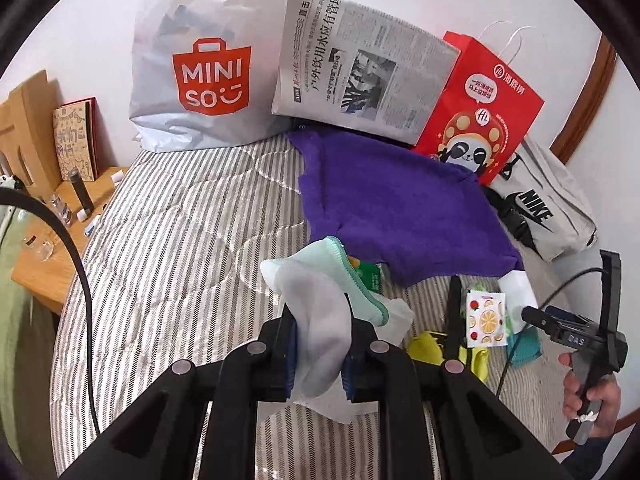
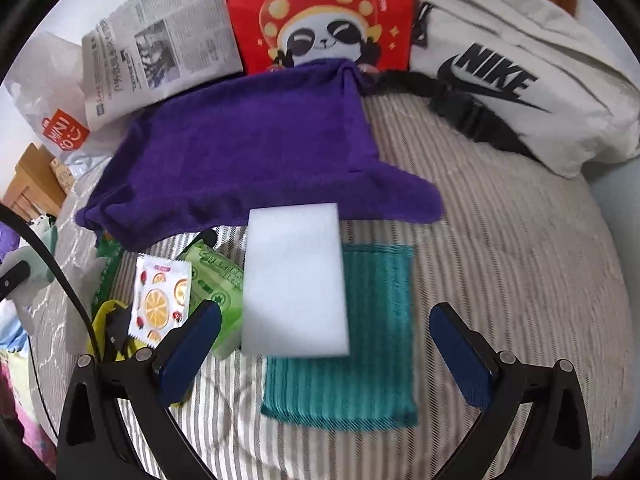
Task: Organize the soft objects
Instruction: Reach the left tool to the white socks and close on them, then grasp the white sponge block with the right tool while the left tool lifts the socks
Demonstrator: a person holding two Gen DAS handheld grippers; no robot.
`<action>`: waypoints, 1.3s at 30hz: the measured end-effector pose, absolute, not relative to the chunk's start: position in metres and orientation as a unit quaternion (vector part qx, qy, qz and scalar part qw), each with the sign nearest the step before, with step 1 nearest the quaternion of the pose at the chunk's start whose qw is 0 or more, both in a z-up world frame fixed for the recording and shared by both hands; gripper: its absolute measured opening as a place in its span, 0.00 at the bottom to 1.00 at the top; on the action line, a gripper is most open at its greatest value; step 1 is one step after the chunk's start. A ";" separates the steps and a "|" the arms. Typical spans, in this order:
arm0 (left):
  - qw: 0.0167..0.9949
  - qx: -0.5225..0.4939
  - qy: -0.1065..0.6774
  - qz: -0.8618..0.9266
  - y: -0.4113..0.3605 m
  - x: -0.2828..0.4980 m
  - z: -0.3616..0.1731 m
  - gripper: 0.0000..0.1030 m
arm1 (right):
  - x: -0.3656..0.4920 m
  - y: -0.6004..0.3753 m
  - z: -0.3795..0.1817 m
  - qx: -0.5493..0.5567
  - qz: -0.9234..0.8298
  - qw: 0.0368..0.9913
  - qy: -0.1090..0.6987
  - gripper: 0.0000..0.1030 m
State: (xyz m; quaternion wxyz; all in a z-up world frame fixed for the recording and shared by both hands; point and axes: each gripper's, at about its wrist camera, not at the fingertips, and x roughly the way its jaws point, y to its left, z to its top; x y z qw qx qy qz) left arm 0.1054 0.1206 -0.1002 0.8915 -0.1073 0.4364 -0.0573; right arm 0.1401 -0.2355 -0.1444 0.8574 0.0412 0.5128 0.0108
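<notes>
A white sock [image 1: 320, 344] with a mint-green ribbed cuff hangs limp and crumpled, clamped between the blue pads of the left tongs [image 1: 319, 354] above the striped bed [image 1: 168, 240]. Beyond it a purple towel [image 1: 400, 208] lies spread flat, its far edge against a red panda bag [image 1: 480, 108], with a newspaper bag [image 1: 360, 76], a white Miniso bag [image 1: 208, 60] and a grey Nike bag [image 1: 548, 208] lined along the wall. The right tongs [image 2: 324, 348] stand wide apart over a white sponge block [image 2: 294, 280], touching nothing; the block rests partly on a teal ribbed cloth [image 2: 360, 360], beside a green packet [image 2: 216, 280] and a fruit-printed sachet [image 2: 160, 300].
</notes>
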 end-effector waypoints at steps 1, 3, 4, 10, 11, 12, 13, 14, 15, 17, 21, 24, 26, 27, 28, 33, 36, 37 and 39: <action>0.891 -0.112 0.437 -0.059 0.122 0.105 -0.101 0.16 | 0.144 -0.233 -0.148 0.040 0.010 0.857 0.514 0.95; 0.889 -0.129 0.434 -0.064 0.127 0.106 -0.103 0.16 | 0.150 -0.230 -0.156 0.034 0.006 0.853 0.520 0.77; 0.889 -0.136 0.432 -0.063 0.130 0.105 -0.103 0.16 | 0.151 -0.228 -0.159 0.032 0.007 0.854 0.520 0.75; 0.890 -0.141 0.430 -0.060 0.134 0.110 -0.101 0.16 | 0.146 -0.223 -0.149 0.013 0.026 0.868 0.496 0.49; 0.889 -0.140 0.431 -0.062 0.133 0.110 -0.101 0.16 | 0.144 -0.223 -0.147 0.010 0.027 0.871 0.491 0.49; 0.889 -0.139 0.431 -0.065 0.130 0.111 -0.101 0.16 | 0.142 -0.223 -0.145 0.006 0.026 0.872 0.488 0.49; 0.888 -0.139 0.433 -0.068 0.129 0.112 -0.102 0.16 | 0.141 -0.223 -0.143 0.001 0.024 0.873 0.487 0.49; 0.888 -0.139 0.434 -0.070 0.127 0.112 -0.103 0.16 | 0.139 -0.223 -0.141 -0.001 0.024 0.874 0.486 0.49; 0.887 -0.139 0.435 -0.072 0.124 0.113 -0.104 0.16 | 0.138 -0.224 -0.139 -0.001 0.025 0.874 0.486 0.48; 0.886 -0.138 0.436 -0.076 0.119 0.114 -0.105 0.16 | 0.136 -0.227 -0.134 0.005 0.031 0.875 0.484 0.49; 0.883 -0.138 0.439 -0.092 0.108 0.116 -0.104 0.16 | 0.133 -0.232 -0.127 0.010 0.032 0.876 0.481 0.49; 0.882 -0.138 0.441 -0.096 0.102 0.118 -0.103 0.16 | 0.134 -0.236 -0.122 0.020 0.038 0.876 0.481 0.49; 0.881 -0.137 0.441 -0.098 0.099 0.121 -0.101 0.16 | 0.135 -0.238 -0.119 0.022 0.039 0.877 0.478 0.49; 0.882 -0.137 0.441 -0.098 0.098 0.122 -0.100 0.16 | 0.137 -0.238 -0.116 0.022 0.038 0.877 0.478 0.49; 0.882 -0.136 0.440 -0.099 0.097 0.123 -0.098 0.16 | 0.138 -0.239 -0.115 0.022 0.037 0.878 0.477 0.49; 0.885 -0.131 0.434 -0.104 0.094 0.133 -0.086 0.16 | 0.152 -0.239 -0.102 0.019 0.042 0.882 0.469 0.49; 0.887 -0.129 0.431 -0.106 0.092 0.143 -0.079 0.16 | 0.164 -0.237 -0.097 0.015 0.042 0.884 0.465 0.49; 0.888 -0.126 0.430 -0.107 0.092 0.147 -0.077 0.16 | 0.167 -0.237 -0.095 0.012 0.042 0.885 0.463 0.49; 0.890 -0.123 0.426 -0.106 0.091 0.155 -0.074 0.16 | 0.176 -0.236 -0.091 0.009 0.041 0.887 0.459 0.49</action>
